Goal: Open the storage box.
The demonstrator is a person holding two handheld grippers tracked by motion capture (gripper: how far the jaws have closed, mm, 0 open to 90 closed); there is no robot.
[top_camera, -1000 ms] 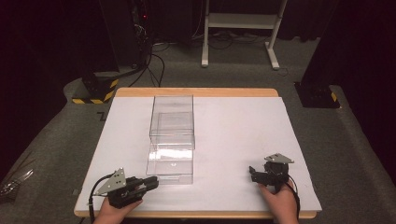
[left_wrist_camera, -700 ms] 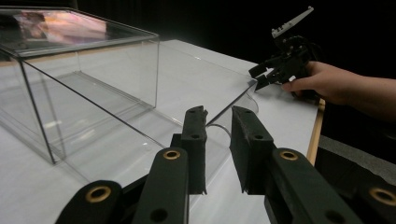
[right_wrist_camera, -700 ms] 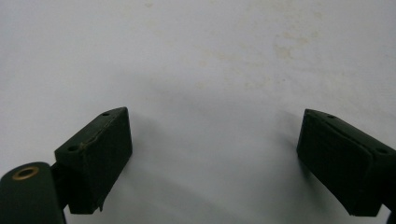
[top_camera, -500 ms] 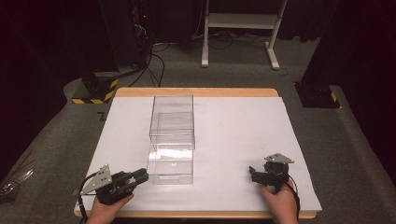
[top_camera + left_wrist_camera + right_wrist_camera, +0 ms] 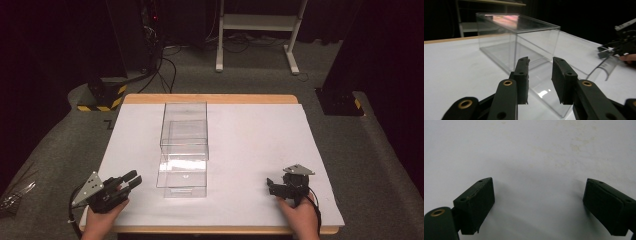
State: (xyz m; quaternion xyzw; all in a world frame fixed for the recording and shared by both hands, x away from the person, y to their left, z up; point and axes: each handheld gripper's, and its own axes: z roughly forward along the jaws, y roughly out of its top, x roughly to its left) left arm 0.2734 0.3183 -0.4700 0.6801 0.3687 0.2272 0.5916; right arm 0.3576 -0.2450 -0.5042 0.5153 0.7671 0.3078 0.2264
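High view: left gripper (image 5: 131, 178) has tilted, jaws toward clear box (image 5: 183, 150).

High view: fixed above the near edge, looking forward and down across the whole white table (image 5: 250, 135) to the dark floor beyond. Left gripper view: low over the tabletop, facing the clear box (image 5: 519, 47) from close by, catching the right gripper (image 5: 621, 47) farther off. Right gripper view: pointed down, very near bare white surface (image 5: 529, 150). Shared: table, box.
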